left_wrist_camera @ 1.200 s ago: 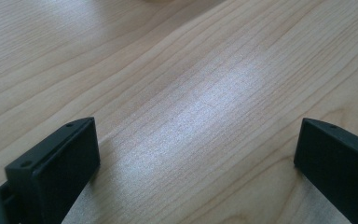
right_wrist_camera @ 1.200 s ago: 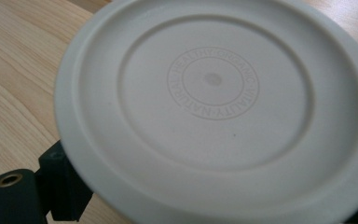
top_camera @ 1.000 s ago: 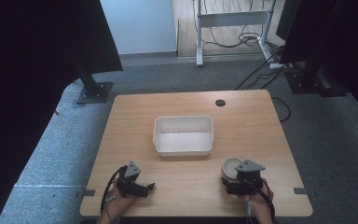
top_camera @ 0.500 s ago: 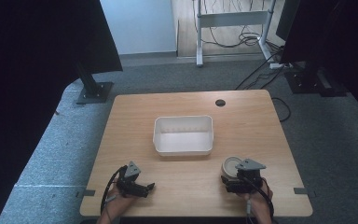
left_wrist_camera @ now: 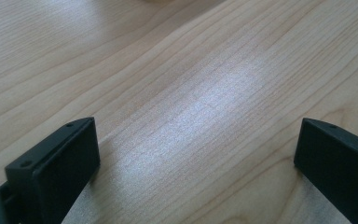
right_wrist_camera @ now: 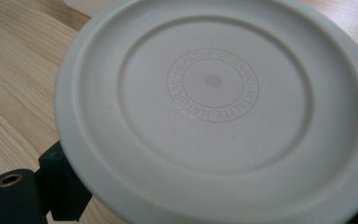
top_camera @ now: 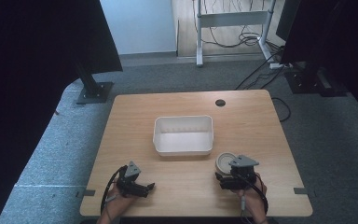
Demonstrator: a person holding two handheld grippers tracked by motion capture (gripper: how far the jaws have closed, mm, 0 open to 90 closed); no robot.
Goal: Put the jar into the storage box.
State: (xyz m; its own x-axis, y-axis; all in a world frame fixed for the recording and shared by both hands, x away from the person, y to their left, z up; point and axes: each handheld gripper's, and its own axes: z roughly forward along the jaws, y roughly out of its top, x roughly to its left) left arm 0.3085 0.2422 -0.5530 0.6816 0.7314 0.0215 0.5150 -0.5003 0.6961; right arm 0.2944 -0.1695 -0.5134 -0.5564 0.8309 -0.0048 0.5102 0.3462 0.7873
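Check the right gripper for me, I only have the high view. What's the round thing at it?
Observer: A white disc. Raised lettering rings its centre: HEALTHY, ORGANIC, VITALITY, NATURAL.
Operator: Gripped?
Observer: Can't tell. The right gripper has a jaw at each side of the rim, but the contact is hidden under it.
Operator: Left jaws?
Observer: The left gripper is open wide, with bare table between the jaws.

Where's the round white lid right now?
In the high view the round white lid lies on the table's near right part, just right of the white tub's front corner, at the right claw.
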